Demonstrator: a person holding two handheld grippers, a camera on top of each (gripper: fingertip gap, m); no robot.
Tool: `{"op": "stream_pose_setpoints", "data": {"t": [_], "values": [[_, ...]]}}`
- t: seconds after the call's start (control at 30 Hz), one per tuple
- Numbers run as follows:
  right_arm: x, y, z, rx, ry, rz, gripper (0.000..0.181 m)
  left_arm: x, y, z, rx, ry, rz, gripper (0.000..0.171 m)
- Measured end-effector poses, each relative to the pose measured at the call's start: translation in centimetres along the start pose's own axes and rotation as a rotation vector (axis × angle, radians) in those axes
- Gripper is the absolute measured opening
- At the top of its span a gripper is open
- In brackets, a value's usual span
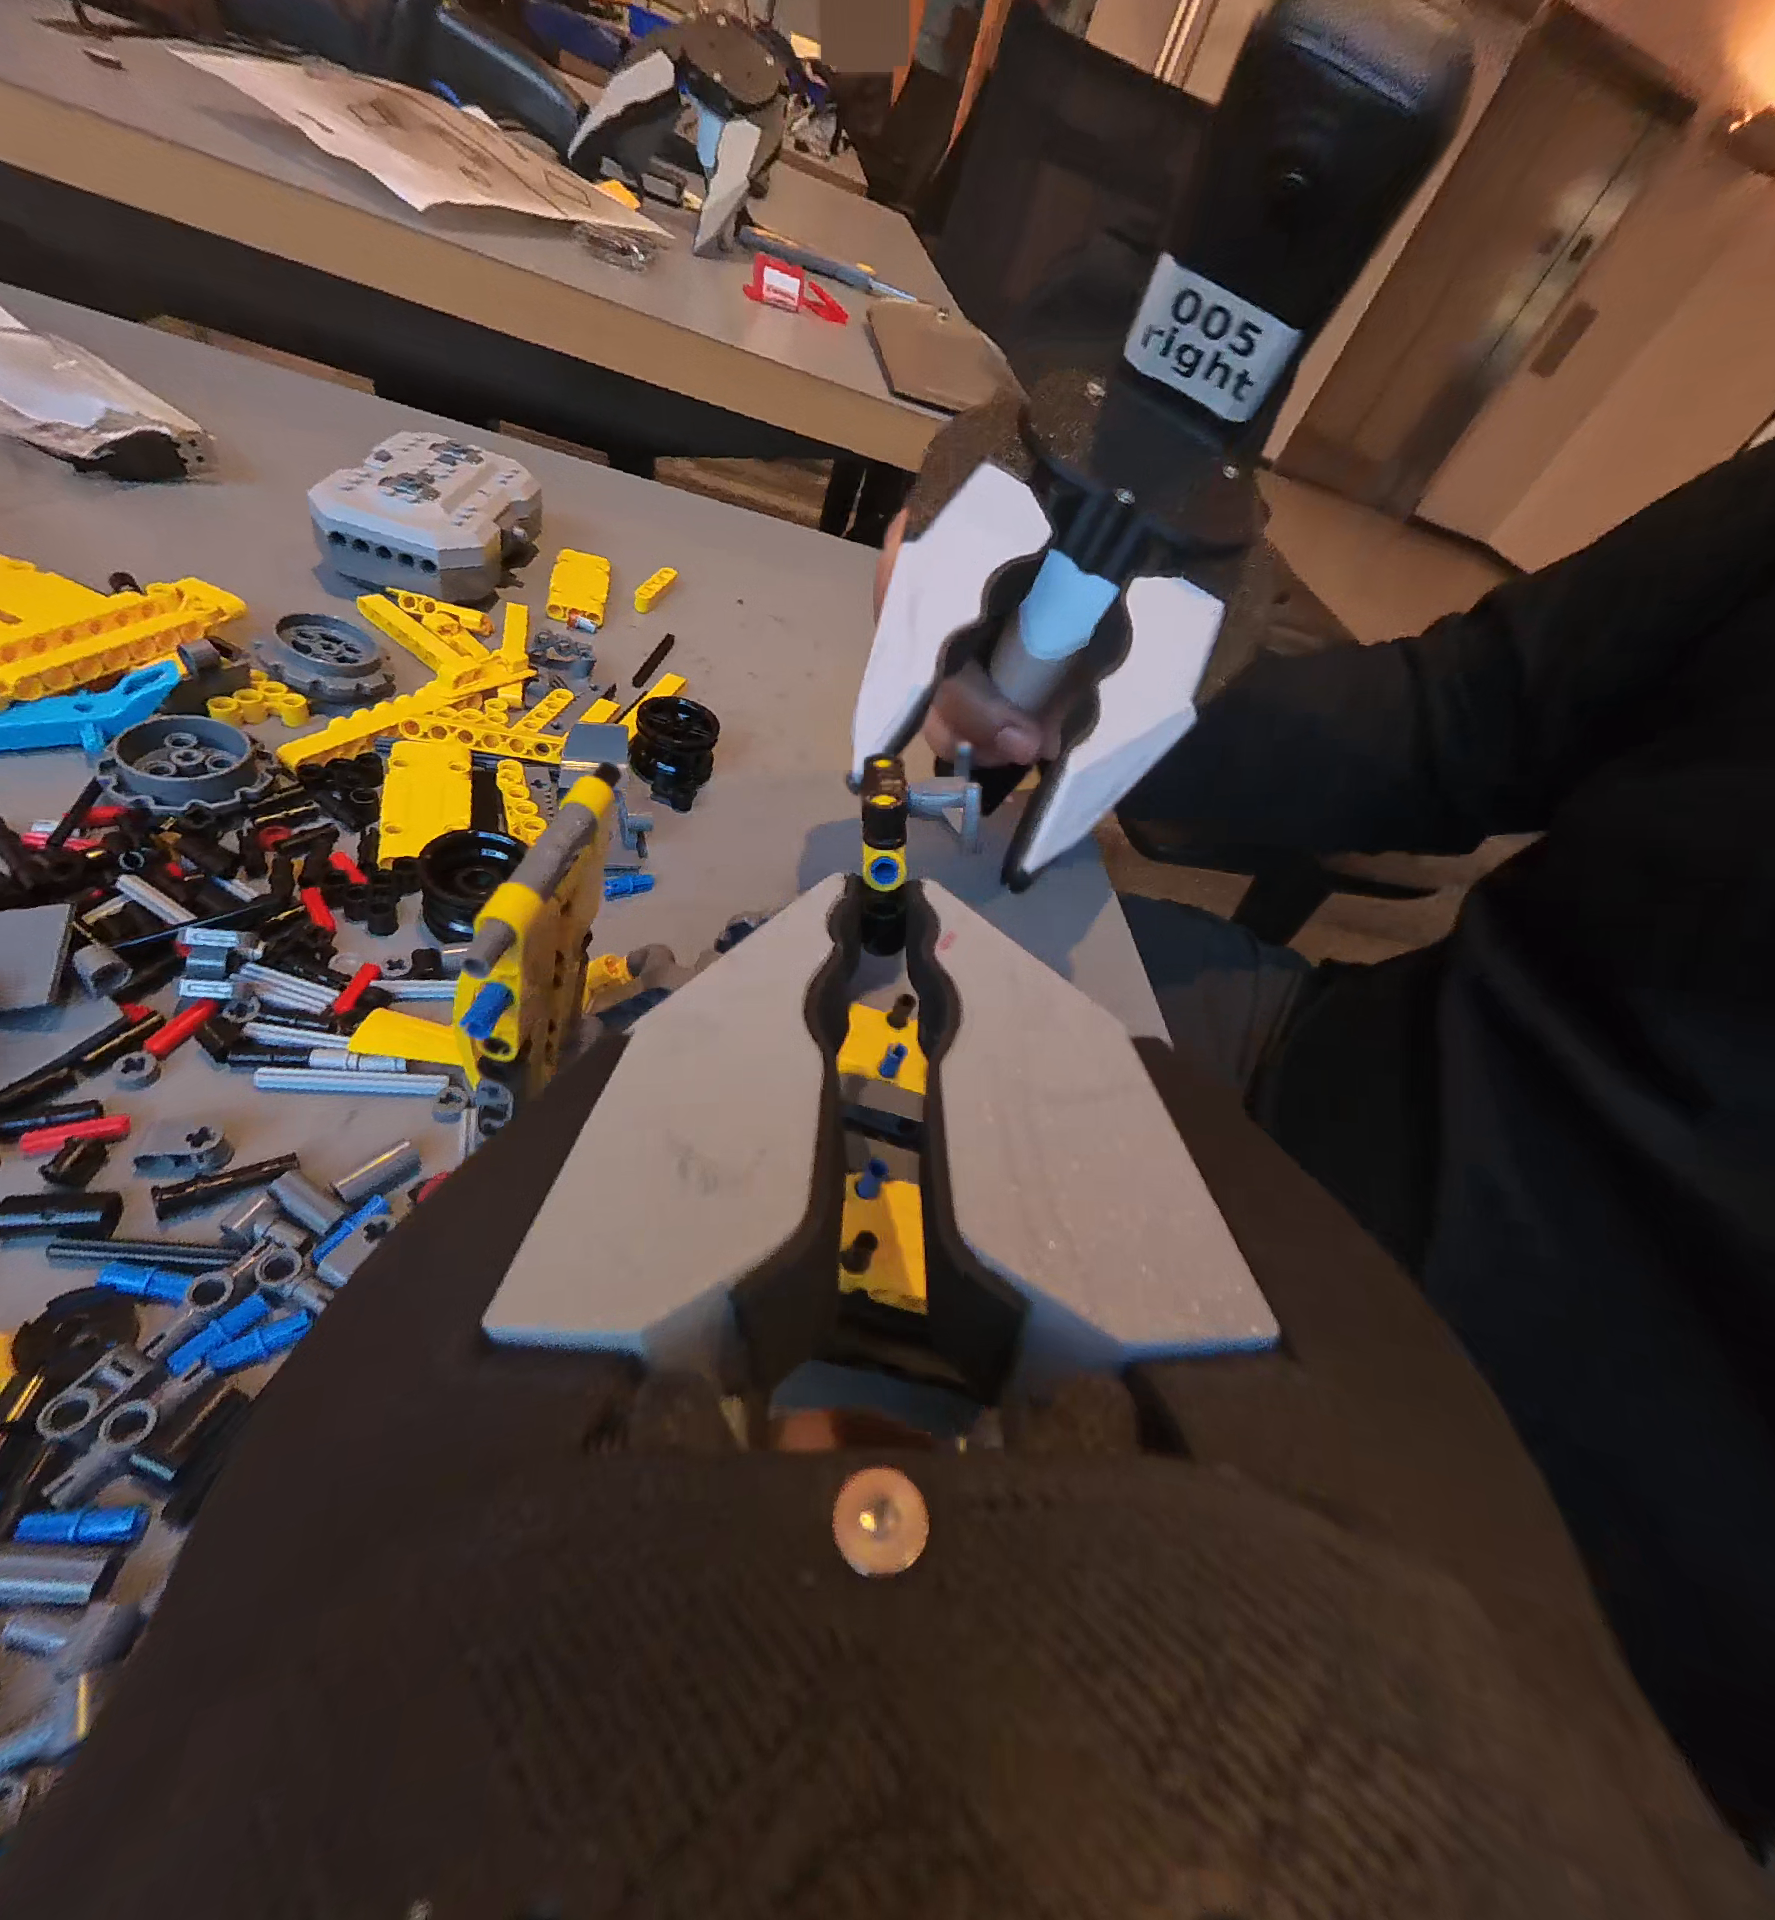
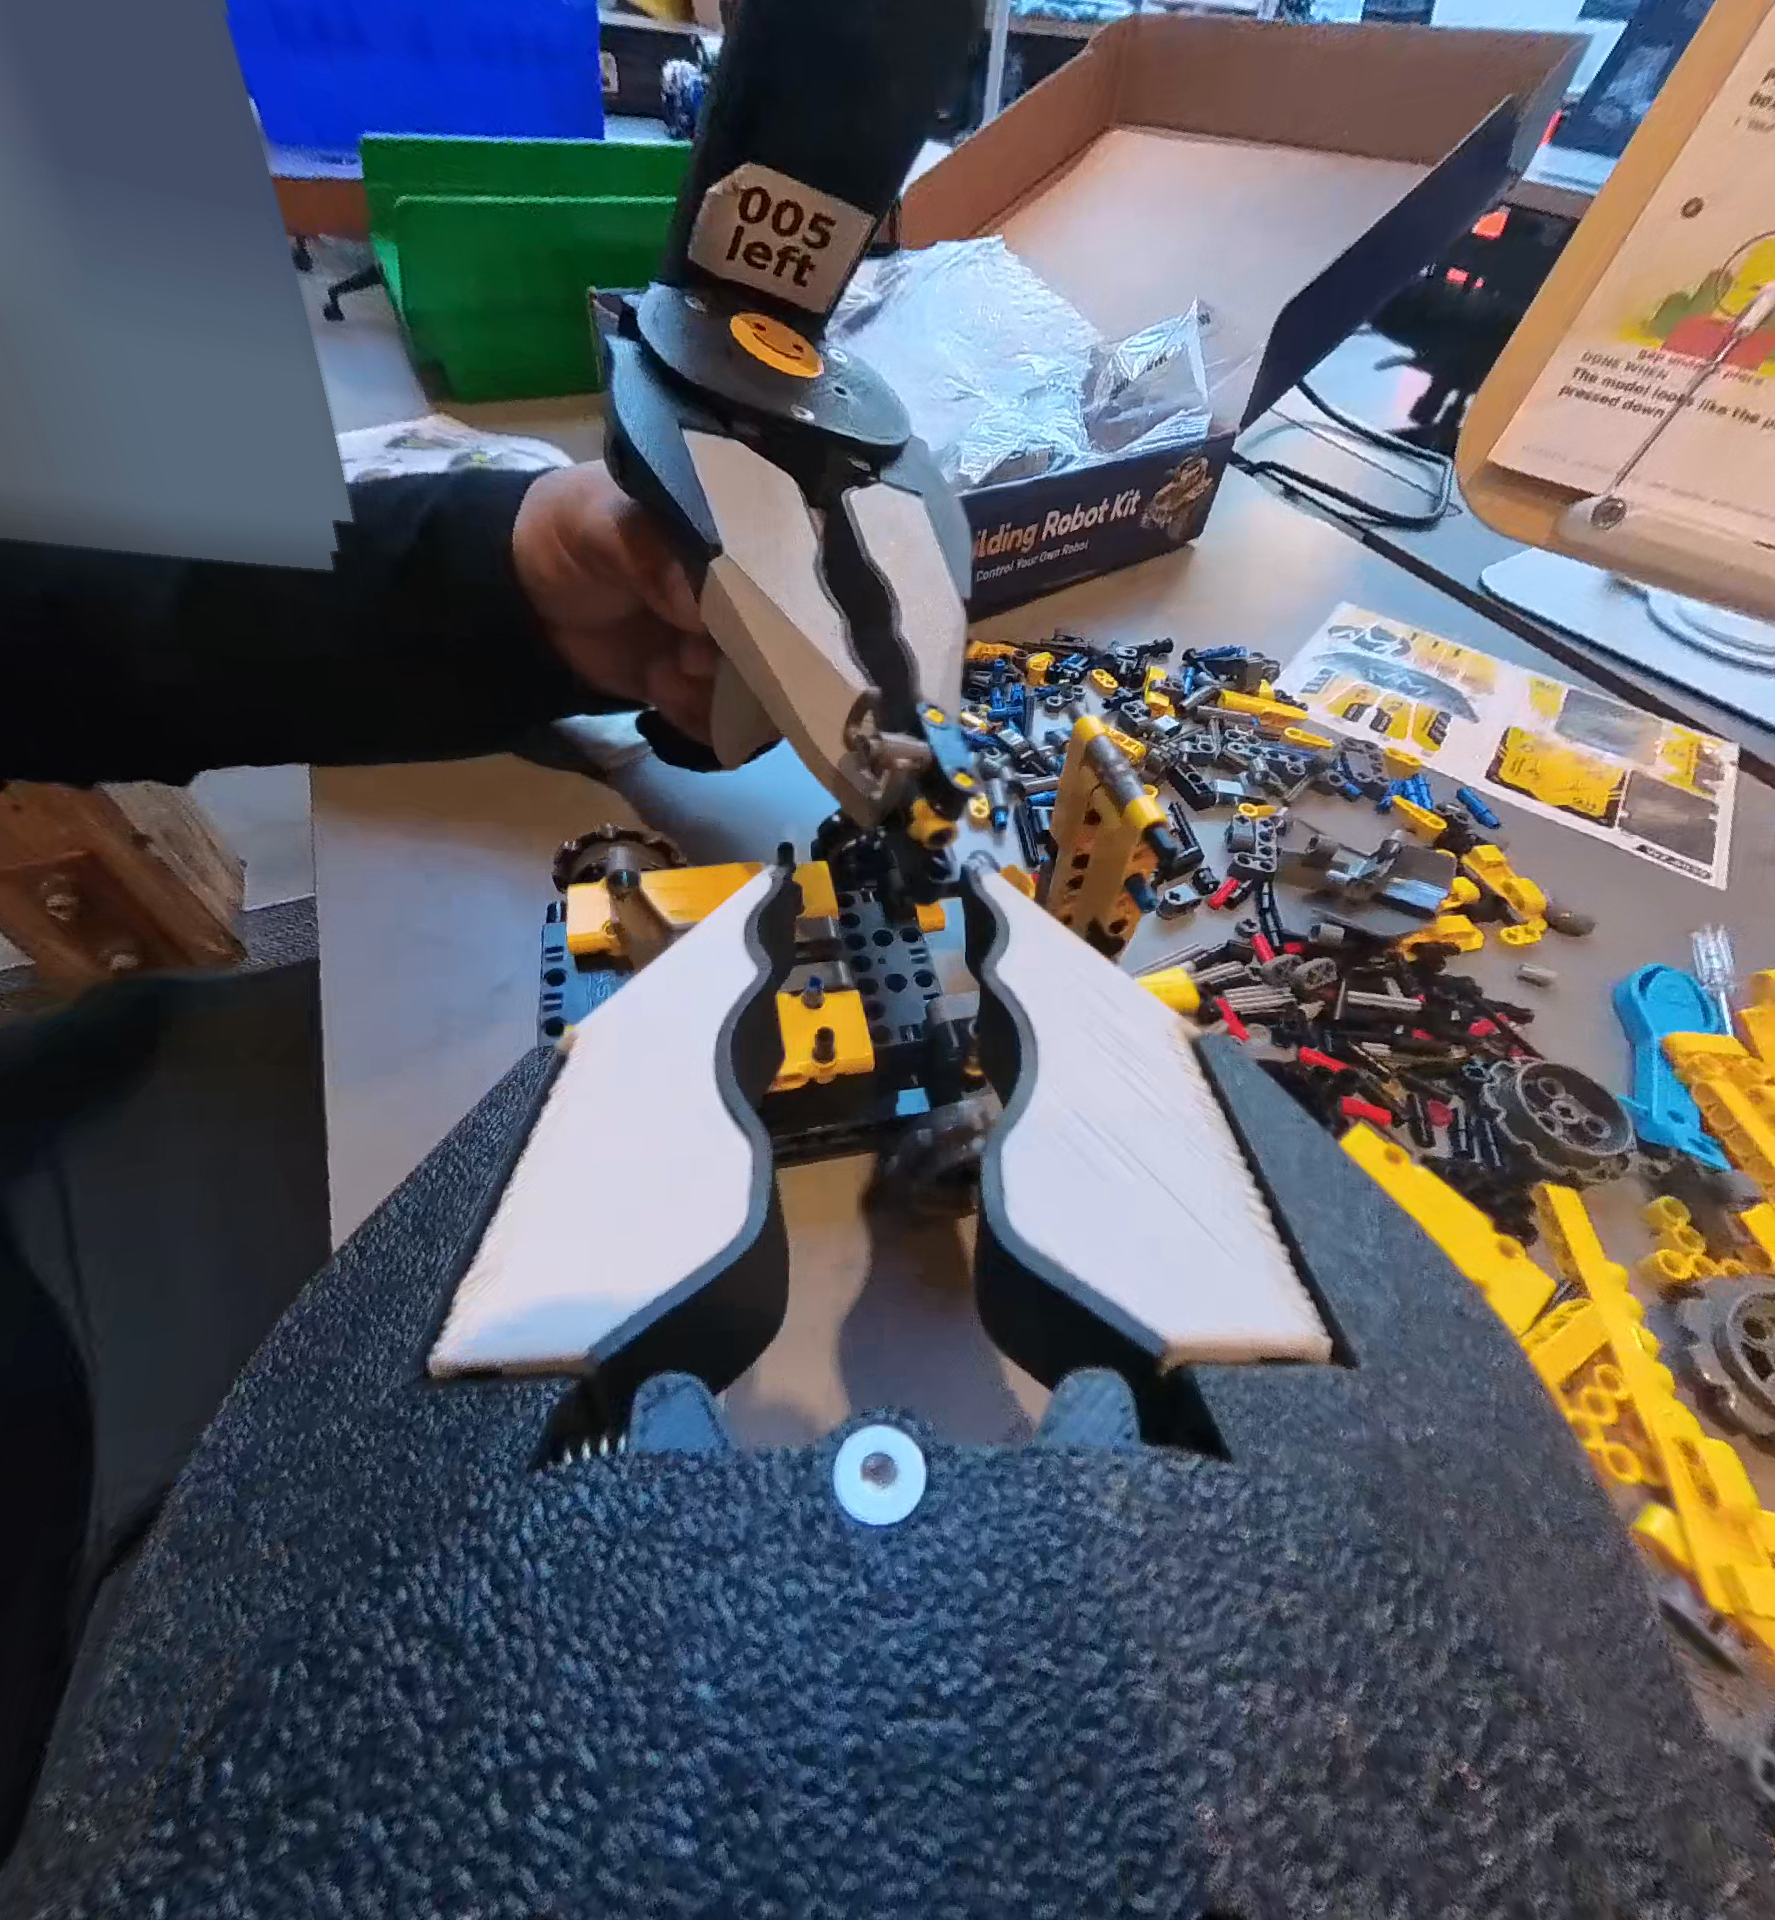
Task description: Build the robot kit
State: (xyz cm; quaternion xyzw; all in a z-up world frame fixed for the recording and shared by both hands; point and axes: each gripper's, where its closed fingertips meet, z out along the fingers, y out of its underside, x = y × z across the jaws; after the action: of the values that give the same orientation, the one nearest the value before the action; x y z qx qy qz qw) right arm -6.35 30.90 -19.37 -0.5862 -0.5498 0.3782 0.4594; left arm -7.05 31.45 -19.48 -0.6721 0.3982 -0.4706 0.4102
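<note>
My left gripper (image 1: 878, 888) is shut on a small stack of black and yellow connectors (image 1: 883, 831) with a grey pin piece (image 1: 950, 800) sticking out sideways. It holds the stack just above a black and yellow model chassis (image 2: 841, 997) on the grey table (image 2: 426, 935). I cannot tell whether the stack is joined to the chassis. My right gripper (image 2: 878, 878) is open and empty, its fingers straddling the chassis. In the left wrist view the right gripper (image 1: 935, 818) hangs open around the grey pin piece. In the right wrist view the left gripper (image 2: 888, 790) shows shut on the stack (image 2: 930, 810).
A pile of loose yellow, black, blue and red parts (image 1: 291, 883) covers the table. An upright yellow frame (image 2: 1101, 831) stands beside the chassis. A grey block (image 1: 421, 514), an open cardboard box (image 2: 1174, 312), a sticker sheet (image 2: 1506, 738) and a stand with a page (image 2: 1672, 312) lie farther off. Only a small space, under 4 cm, lies between the two pairs of fingers. The grey block (image 1: 421, 514) is about 25 centimeters from my right fingertips.
</note>
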Motion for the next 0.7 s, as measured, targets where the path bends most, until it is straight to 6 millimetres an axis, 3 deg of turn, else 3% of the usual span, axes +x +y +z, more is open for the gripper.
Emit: {"op": "stream_pose_setpoints", "data": {"t": [0.13,0.37,0.7], "values": [[0.1,0.6,0.0,-0.023,0.033,-0.019,0.035,-0.5,-0.9,0.2,0.061,-0.033,-0.008,0.004],[3.2,0.3,-0.6,0.024,0.123,0.024,0.031,-0.3,-2.6,-1.0,0.184,0.022,-0.090,0.004],[5.0,-2.3,0.6,0.102,0.092,0.031,0.034,-0.8,-2.6,-1.1,0.183,0.004,-0.117,0.004]]}}
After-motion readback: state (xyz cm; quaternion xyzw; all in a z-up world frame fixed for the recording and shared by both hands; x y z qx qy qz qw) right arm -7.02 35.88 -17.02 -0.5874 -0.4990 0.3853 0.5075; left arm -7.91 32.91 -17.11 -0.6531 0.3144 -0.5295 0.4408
